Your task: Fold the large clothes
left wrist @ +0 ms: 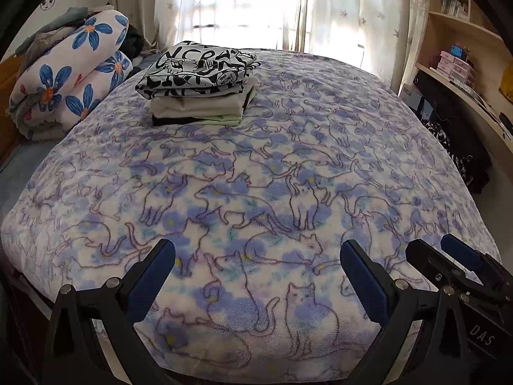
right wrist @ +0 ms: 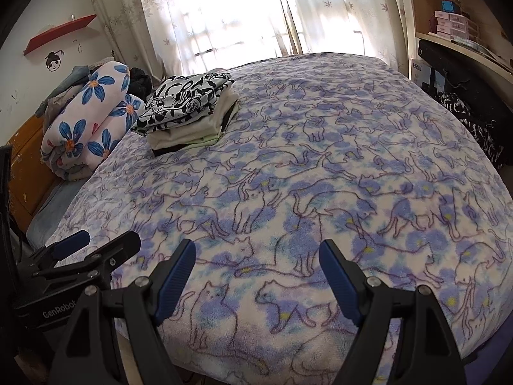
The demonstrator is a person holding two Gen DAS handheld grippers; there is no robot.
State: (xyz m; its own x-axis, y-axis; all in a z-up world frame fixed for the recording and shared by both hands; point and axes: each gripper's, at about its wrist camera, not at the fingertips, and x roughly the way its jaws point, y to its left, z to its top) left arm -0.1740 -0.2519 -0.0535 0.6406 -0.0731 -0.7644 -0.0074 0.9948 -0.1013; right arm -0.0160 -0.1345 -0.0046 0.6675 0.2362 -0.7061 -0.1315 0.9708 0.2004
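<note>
A stack of folded clothes [left wrist: 200, 86] [right wrist: 189, 112], topped by a black-and-white printed garment, rests on the far left part of the bed. The bed is covered by a blue and white fleece blanket with cat outlines [left wrist: 256, 192] [right wrist: 320, 176]. My left gripper [left wrist: 256, 256] hangs open above the blanket's near edge, nothing between its blue pads. My right gripper [right wrist: 258, 256] is open too, over the same near edge, and empty. In the left wrist view the right gripper [left wrist: 449, 256] shows at the lower right; in the right wrist view the left gripper [right wrist: 96, 243] shows at the lower left.
A rolled quilt with blue flowers [left wrist: 70, 77] [right wrist: 93, 118] lies left of the stack, with other clothes piled behind it. Curtains [left wrist: 256, 6] cover a bright window beyond the bed. Shelves and a desk [left wrist: 465, 64] stand on the right, with dark cloth [left wrist: 455, 147] hanging beside the bed.
</note>
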